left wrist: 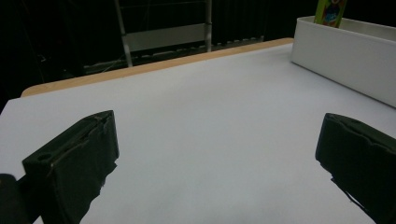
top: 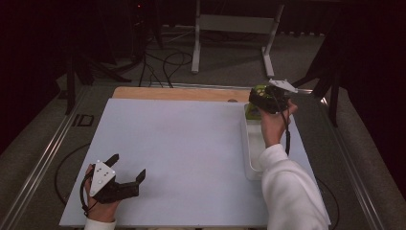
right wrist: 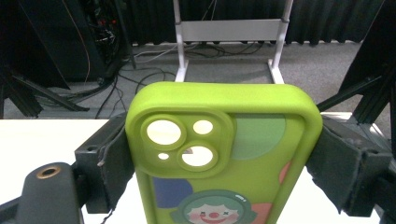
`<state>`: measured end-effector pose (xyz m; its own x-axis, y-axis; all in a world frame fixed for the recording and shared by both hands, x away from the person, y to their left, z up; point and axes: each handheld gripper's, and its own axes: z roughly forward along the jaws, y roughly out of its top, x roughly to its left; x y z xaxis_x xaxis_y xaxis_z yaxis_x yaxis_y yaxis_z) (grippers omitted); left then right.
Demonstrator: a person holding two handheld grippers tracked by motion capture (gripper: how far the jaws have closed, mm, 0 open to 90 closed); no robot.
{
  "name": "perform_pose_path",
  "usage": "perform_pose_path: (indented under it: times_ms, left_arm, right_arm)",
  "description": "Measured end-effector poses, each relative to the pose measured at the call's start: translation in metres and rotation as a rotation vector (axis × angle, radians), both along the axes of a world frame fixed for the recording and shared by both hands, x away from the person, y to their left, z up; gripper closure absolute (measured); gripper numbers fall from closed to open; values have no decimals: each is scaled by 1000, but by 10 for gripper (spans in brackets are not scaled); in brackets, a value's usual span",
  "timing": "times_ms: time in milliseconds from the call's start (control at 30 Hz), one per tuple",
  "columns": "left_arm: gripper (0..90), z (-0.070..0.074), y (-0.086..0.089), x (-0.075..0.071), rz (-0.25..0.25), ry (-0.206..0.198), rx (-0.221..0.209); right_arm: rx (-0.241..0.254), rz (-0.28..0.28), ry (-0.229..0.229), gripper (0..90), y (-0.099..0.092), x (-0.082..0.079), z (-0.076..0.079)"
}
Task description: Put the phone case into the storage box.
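A lime-green phone case (right wrist: 224,154) with camera cut-outs and a cartoon clown print stands upright between my right gripper's (right wrist: 224,163) two black jaws, which are shut on its sides. In the high view the right gripper (top: 262,101) holds the green phone case (top: 253,111) over the far end of a long white tray (top: 250,154) at the table's right. The case's top (left wrist: 329,11) pokes above the tray wall (left wrist: 345,56) in the left gripper view. My left gripper (top: 128,167) rests open near the front left of the white table (top: 182,143), nothing between its jaws (left wrist: 215,154).
A wooden strip (top: 177,93) runs along the table's far edge. Beyond it a white metal stand (top: 234,33) and loose cables (top: 163,62) lie on the grey floor. Dark curtains close off the back.
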<state>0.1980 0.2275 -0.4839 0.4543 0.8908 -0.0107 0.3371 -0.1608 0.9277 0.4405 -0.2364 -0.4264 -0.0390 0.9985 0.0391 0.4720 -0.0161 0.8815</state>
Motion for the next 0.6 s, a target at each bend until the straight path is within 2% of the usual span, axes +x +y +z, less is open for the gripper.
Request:
perform_pose_path:
  times_ms: [600]
  left_arm:
    - [2, -1, 0, 1, 0, 1, 1]
  right_arm:
    - [-14, -6, 45, 153, 1, 7, -17]
